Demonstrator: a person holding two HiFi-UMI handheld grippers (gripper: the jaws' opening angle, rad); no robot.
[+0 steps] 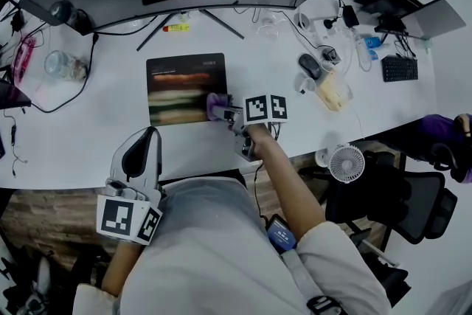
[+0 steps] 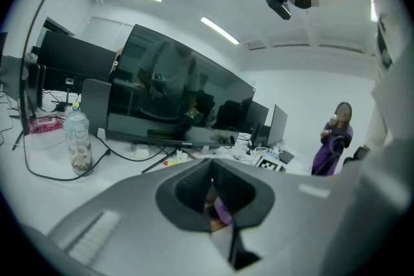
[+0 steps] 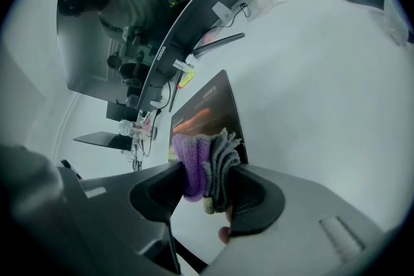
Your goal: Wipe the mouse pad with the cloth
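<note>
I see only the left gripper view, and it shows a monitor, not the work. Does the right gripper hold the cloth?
Observer: Yes. The right gripper is shut on the folded purple and grey cloth.
Operator: Where is the cloth relative to the mouse pad?
Observer: At the right edge of the dark mouse pad, near its front corner.
Operator: And where is my left gripper?
Observer: The left gripper is at the front edge of the desk, nearer the person than the pad and apart from it.

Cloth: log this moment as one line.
right tool: shut on cloth | cloth: at right edge of mouse pad, head view | left tool: shut, empty, off mouse pad
</note>
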